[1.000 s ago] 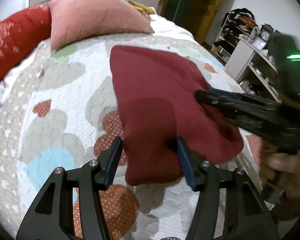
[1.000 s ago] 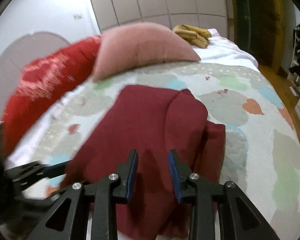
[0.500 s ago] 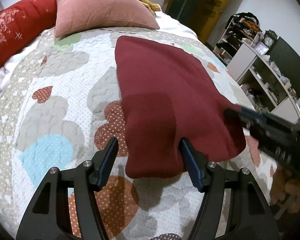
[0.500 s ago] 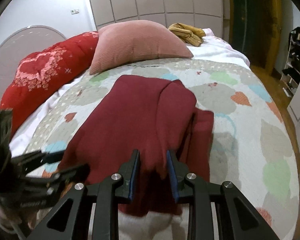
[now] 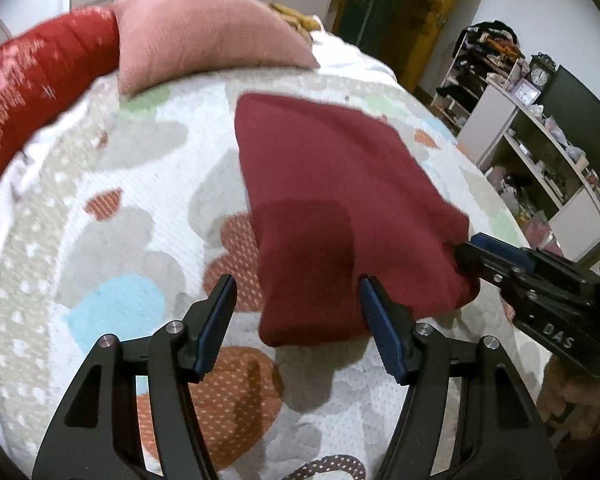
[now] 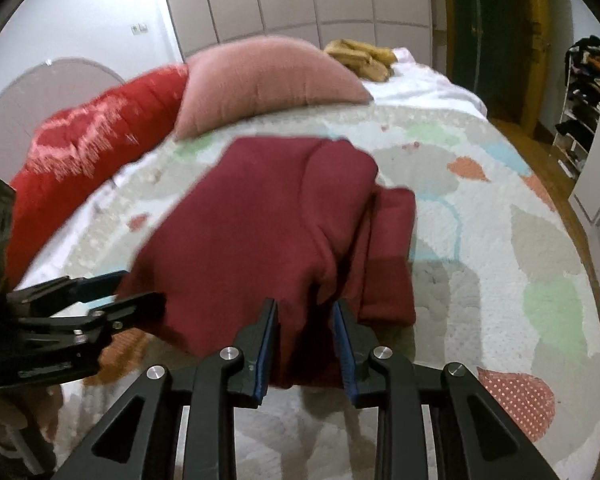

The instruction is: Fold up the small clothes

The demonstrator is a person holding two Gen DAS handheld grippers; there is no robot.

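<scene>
Quilted bed (image 5: 100, 264) ahead: my right gripper (image 6: 305, 344) pinches the maroon garment's (image 5: 340, 184) near edge, left gripper (image 5: 296, 320) gaping astride its corner, needing to close before folding.

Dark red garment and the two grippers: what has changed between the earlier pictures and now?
The right gripper drew back from over the dark red garment to its right edge, where it pinches a fold. The left gripper has just been opening its jaws, the garment's near corner between them, unpressed. Garment, quilt and pink pillow stayed put.
</scene>
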